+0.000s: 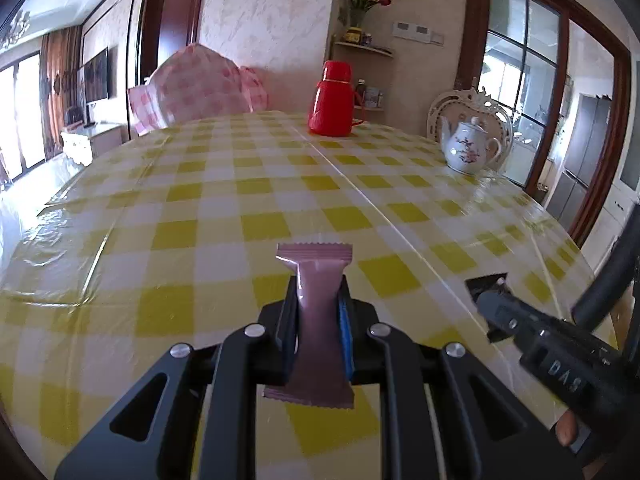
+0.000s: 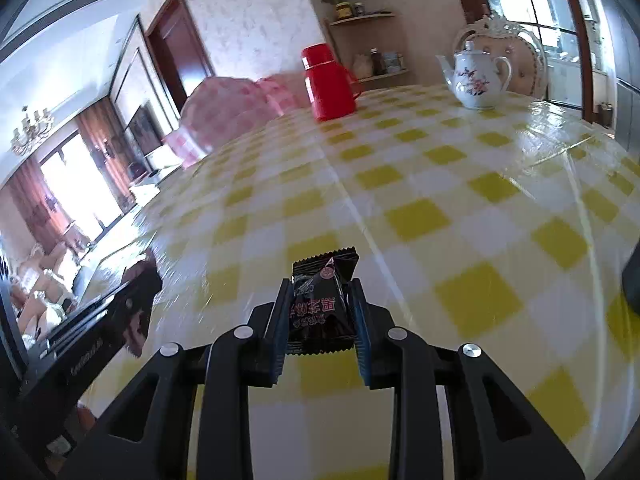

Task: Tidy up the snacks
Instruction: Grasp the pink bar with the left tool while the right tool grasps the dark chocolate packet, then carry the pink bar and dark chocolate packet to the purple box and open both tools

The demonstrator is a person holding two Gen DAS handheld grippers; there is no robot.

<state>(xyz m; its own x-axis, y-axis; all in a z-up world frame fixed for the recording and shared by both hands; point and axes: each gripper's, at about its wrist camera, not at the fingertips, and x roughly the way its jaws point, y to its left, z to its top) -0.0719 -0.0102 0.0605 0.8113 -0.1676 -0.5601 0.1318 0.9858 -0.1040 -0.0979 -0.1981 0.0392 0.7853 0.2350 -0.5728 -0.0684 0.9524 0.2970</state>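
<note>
My left gripper (image 1: 318, 292) is shut on a long mauve snack packet (image 1: 316, 320), held upright above the yellow-checked tablecloth (image 1: 224, 208). At the right of the left wrist view the other gripper (image 1: 490, 290) shows side-on with a dark packet at its tip. In the right wrist view my right gripper (image 2: 320, 286) is shut on a black snack packet (image 2: 324, 296) with printed lettering, also held above the cloth. The left gripper (image 2: 140, 280) appears blurred at the left edge of that view with something dark mauve in its jaws.
A red flask (image 1: 332, 100) stands at the table's far side and a white flowered teapot (image 1: 470, 146) at the far right. A pink gingham bundle (image 1: 196, 88) lies beyond the far edge. An ornate white chair back (image 1: 476, 102) rises behind the teapot.
</note>
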